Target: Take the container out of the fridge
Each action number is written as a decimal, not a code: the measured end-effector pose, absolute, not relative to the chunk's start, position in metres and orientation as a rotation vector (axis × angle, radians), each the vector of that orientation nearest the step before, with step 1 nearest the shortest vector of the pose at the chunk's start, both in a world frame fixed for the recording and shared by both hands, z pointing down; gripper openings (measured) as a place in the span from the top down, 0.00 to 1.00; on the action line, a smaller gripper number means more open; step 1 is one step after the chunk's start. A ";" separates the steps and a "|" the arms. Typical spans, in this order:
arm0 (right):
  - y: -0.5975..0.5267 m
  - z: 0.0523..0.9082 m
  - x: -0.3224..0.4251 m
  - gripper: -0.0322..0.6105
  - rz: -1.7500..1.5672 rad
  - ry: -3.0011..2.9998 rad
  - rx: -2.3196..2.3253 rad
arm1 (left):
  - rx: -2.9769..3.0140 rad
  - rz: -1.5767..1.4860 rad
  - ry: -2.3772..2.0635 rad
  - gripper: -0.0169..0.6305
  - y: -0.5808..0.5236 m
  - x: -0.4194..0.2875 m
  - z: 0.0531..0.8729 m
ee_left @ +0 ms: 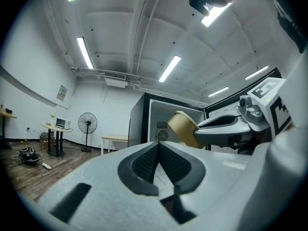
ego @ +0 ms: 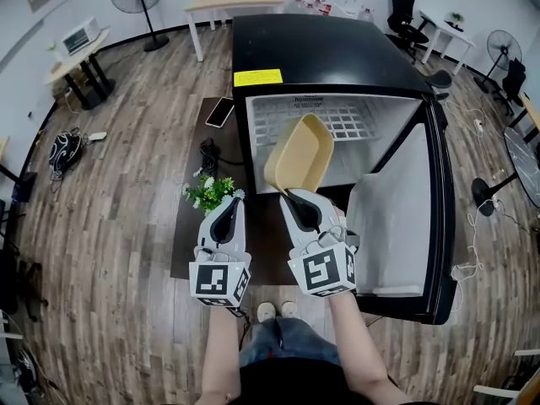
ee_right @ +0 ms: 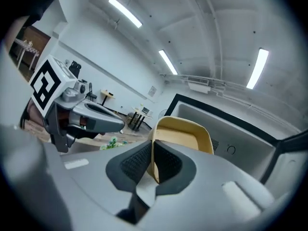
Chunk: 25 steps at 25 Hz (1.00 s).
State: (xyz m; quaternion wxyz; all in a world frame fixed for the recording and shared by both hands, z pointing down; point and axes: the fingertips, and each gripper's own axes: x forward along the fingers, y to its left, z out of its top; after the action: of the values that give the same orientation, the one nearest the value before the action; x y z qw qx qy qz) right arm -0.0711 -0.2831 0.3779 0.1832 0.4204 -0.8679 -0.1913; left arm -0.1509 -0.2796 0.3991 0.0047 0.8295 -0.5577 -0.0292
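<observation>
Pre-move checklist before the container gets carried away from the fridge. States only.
1. Grip: right gripper is shut on the container, pinching one wall at the rim. ok.
2. Container level: steeply tilted, hanging from that one edge. not ok. The inside looks empty in the right gripper view.
3. Fridge door: swung wide open to the right, apart from the container. ok.
4. Left gripper: shut, nothing between its jaws, beside the right one and not touching the container. ok.
5. Container past the front edge of the fridge: cannot tell from these angles.
6. Floor below: a small plant sits just ahead of the left gripper. not ok.
</observation>
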 end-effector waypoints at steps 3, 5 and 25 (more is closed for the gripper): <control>-0.273 0.372 -0.066 0.91 -0.544 -2.516 1.258 | 2.599 -0.086 -1.757 0.96 -0.277 -0.153 0.398; -0.267 0.367 -0.060 0.91 -0.560 -2.554 1.305 | 2.595 -0.084 -1.774 0.96 -0.276 -0.157 0.396; -0.257 0.375 0.007 0.91 -0.290 -2.710 1.722 | 2.563 -0.083 -1.909 0.96 -0.272 -0.188 0.376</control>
State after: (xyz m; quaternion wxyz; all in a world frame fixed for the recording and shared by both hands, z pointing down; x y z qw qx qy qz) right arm 0.0070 -0.2574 0.3750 -0.0410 0.5337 -0.8399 -0.0898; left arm -0.1880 -0.2720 0.3756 -0.0276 0.8013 -0.5970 -0.0259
